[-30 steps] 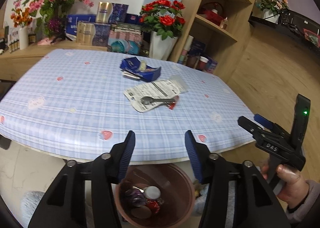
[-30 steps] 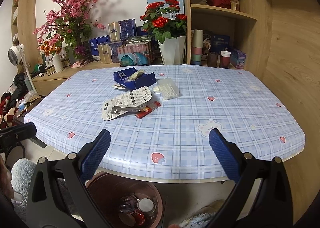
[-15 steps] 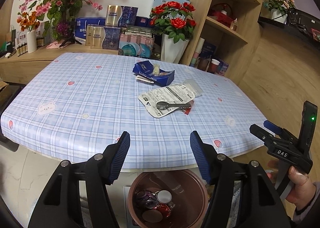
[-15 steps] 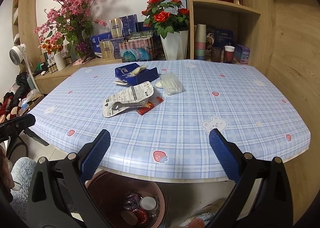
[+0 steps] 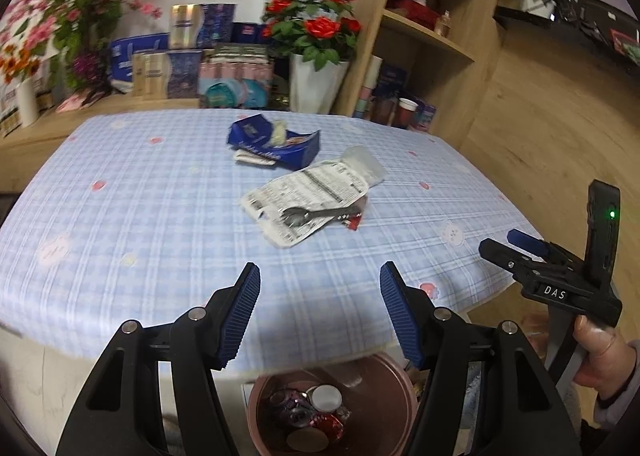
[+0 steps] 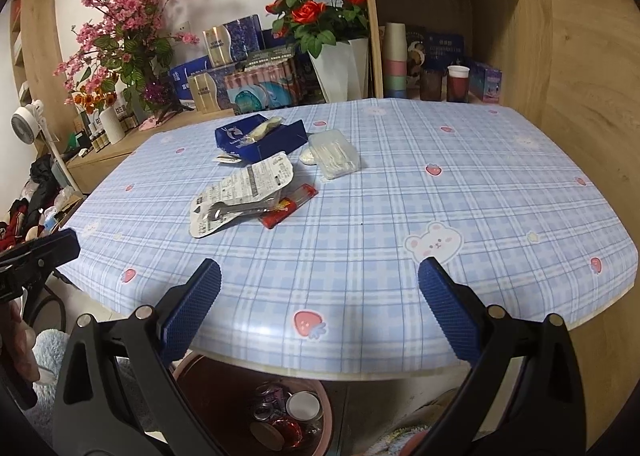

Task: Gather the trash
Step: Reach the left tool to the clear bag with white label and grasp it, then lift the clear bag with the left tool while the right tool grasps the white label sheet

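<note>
— Wooden shelves and flower vases back a bench [image 6: 400,184] under a blue plaid cloth. What's on it?

— A torn blue box [image 6: 260,138], a printed wrapper [image 6: 244,192] with a metal wrench [image 6: 236,210] lying on it, a red packet [image 6: 288,206] and a clear plastic case [image 6: 333,154], clustered mid-bench.

— And the bin?

— The brown trash bin [image 5: 384,388] stands on the floor below the near edge, holding cans and lids.

— Grippers?

— Left gripper [image 5: 320,312] and right gripper [image 6: 318,308] both hover at the near edge, fingers spread apart, holding nothing.
</note>
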Demonstrator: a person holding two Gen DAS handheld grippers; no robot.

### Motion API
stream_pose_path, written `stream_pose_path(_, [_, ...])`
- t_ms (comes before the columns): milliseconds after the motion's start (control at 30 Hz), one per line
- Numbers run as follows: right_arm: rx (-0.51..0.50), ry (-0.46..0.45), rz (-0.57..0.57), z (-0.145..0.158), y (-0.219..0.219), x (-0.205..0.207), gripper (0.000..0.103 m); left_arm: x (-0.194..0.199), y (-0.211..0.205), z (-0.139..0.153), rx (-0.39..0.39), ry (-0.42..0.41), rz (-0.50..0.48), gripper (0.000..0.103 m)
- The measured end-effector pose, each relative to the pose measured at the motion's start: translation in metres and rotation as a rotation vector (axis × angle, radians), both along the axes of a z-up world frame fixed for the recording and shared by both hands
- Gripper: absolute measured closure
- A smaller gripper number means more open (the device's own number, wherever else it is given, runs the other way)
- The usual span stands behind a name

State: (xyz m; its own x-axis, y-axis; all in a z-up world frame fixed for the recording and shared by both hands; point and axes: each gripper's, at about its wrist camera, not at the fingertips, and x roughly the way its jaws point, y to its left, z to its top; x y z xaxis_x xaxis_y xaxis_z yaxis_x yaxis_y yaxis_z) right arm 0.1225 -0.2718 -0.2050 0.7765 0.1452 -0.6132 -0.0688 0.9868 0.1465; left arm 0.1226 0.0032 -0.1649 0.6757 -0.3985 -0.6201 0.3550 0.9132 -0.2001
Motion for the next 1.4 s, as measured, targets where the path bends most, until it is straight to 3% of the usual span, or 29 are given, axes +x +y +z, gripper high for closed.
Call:
stream_pose_path(133, [0.02, 0.046, 0.006, -0.006, -0.007, 0.021, 0.006, 0.033, -0.021, -0.005, 0.069, -0.021, -0.074, 0.042])
stream_pose_path(267, [-0.026, 0.066, -0.023, -0.012, -0.009, 0.038, 0.006, 0.077, -0.043, -0.023, 0.143, -0.006, -0.151, 0.043])
stream_pose_path(400, [-0.016, 0.098, -0.061, -0.022, -0.016, 0.053, 0.006, 0.113, -0.068, -0.048, 0.214, 0.031, -0.244, 0.051])
stream_pose_path(767, [0.02, 0.175, -0.095, -0.045, -0.03, 0.084, 0.006, 0.169, -0.105, -0.088, 0.399, 0.072, -0.387, 0.052])
stream_pose_path(833, [0.023, 0.179, -0.087, -0.047, -0.029, 0.088, 0.006, 0.171, -0.106, -0.091, 0.402, 0.082, -0.4, 0.057])
stream_pose_path(900, [0.027, 0.178, -0.075, -0.047, -0.027, 0.092, 0.006, 0.171, -0.104, -0.089, 0.397, 0.067, -0.403, 0.071])
stream_pose_path(1067, [0.035, 0.178, -0.046, -0.048, -0.019, 0.098, 0.006, 0.165, -0.094, -0.079, 0.306, 0.08, -0.418, 0.096])
stream_pose_path(1200, [0.032, 0.177, -0.006, -0.049, -0.006, 0.103, 0.006, 0.161, -0.075, -0.069, 0.171, 0.137, -0.374, 0.097])
stream_pose_path(1400, [0.048, 0.176, 0.051, -0.048, 0.015, 0.112, 0.006, 0.154, -0.056, -0.06, 0.111, 0.136, -0.312, 0.098])
